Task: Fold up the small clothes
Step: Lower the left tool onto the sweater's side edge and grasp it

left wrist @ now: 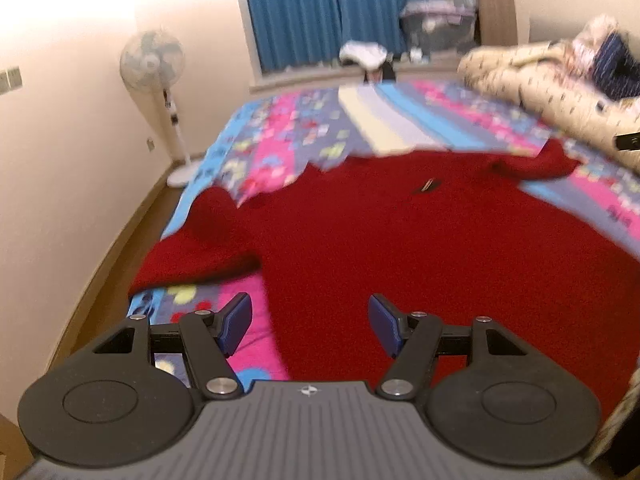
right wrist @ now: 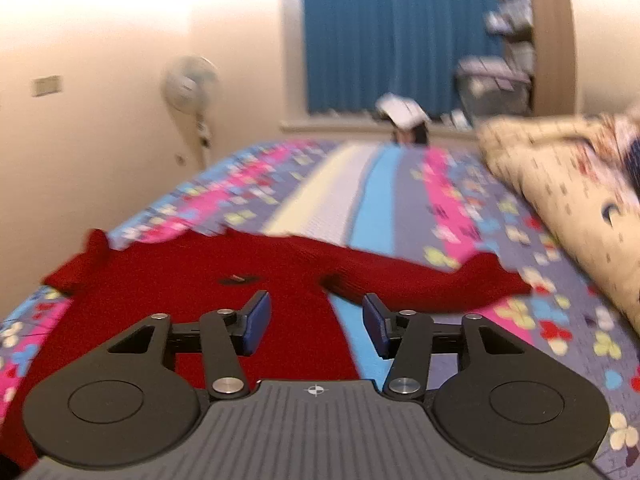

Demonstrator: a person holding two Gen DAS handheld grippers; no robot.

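Note:
A dark red knit sweater (left wrist: 400,240) lies spread flat on the bed, sleeves out to both sides, a small dark label near its collar. My left gripper (left wrist: 310,326) is open and empty, above the sweater's near left edge. In the right wrist view the sweater (right wrist: 180,280) lies spread with its right sleeve (right wrist: 420,280) stretched out to the right. My right gripper (right wrist: 316,326) is open and empty, above the sweater's right side edge below the sleeve. Both views are motion-blurred.
The bed has a colourful patterned sheet (left wrist: 320,120). A cream quilt (left wrist: 540,76) is heaped at the right, also in the right wrist view (right wrist: 560,184). A standing fan (left wrist: 154,64) stands by the left wall. Blue curtains (left wrist: 320,8) hang behind the bed.

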